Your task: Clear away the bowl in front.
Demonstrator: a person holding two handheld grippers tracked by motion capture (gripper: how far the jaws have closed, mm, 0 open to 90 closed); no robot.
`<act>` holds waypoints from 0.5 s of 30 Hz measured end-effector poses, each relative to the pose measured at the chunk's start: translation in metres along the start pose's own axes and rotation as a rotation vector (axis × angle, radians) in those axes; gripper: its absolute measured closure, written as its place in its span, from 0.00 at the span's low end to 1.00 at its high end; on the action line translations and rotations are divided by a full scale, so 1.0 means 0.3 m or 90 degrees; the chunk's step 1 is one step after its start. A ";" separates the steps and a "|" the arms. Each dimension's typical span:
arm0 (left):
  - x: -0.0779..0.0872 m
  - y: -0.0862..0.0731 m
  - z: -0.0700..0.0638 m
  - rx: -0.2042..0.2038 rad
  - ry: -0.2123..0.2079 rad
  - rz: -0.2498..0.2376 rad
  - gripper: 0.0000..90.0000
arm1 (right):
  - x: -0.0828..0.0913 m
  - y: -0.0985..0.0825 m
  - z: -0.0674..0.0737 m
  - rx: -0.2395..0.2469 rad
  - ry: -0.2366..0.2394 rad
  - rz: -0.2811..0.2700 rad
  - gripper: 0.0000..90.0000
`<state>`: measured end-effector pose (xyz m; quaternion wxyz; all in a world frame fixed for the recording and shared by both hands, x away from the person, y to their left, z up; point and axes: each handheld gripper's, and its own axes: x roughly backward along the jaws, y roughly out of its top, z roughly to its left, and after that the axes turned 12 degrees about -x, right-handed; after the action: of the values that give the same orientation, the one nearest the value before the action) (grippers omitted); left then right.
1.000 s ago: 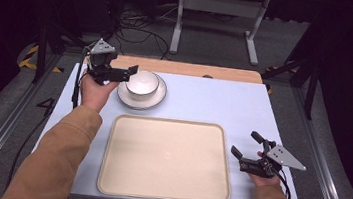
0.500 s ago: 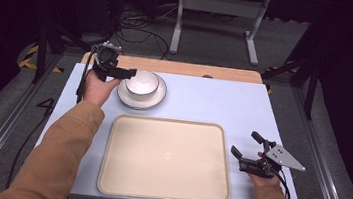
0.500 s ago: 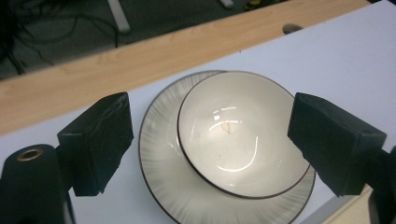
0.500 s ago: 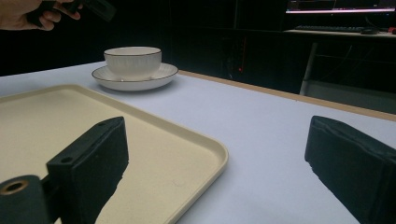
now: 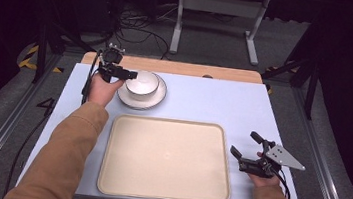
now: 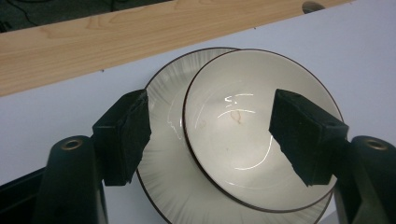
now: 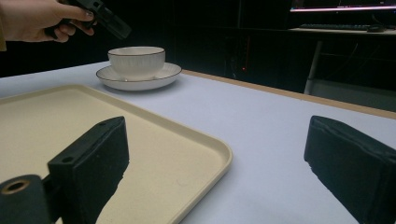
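Two glazed pieces, a bowl (image 6: 254, 133) on a saucer (image 6: 168, 158), look hard, slippery and breakable, so the bowl's rim is probably the place to grip. The left gripper (image 6: 219, 135) hangs over it, jaws just closing with the near rim between them but not yet pinching, while the right gripper (image 5: 248, 155) rests open on the desk (image 5: 214, 101).

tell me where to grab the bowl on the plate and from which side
Take the bowl by its rim, one pad inside and one outside the wall, coming down from above on the side nearest the left tool. It stands upright and open on the plate, off-centre, and its wall looks thin enough to pinch. The jaws, just closing, stand over that rim and are not yet on it.
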<state>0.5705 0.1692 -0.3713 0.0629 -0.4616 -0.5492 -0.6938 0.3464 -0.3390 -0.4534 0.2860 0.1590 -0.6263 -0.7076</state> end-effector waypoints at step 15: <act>-0.087 -0.022 0.017 0.006 0.002 0.063 0.60 | -0.001 -0.001 0.002 -0.002 0.010 0.000 0.08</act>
<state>0.5841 0.1651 -0.3946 0.1005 -0.4867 -0.5290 -0.6879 0.3463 -0.3384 -0.4536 0.2912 0.1638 -0.6230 -0.7073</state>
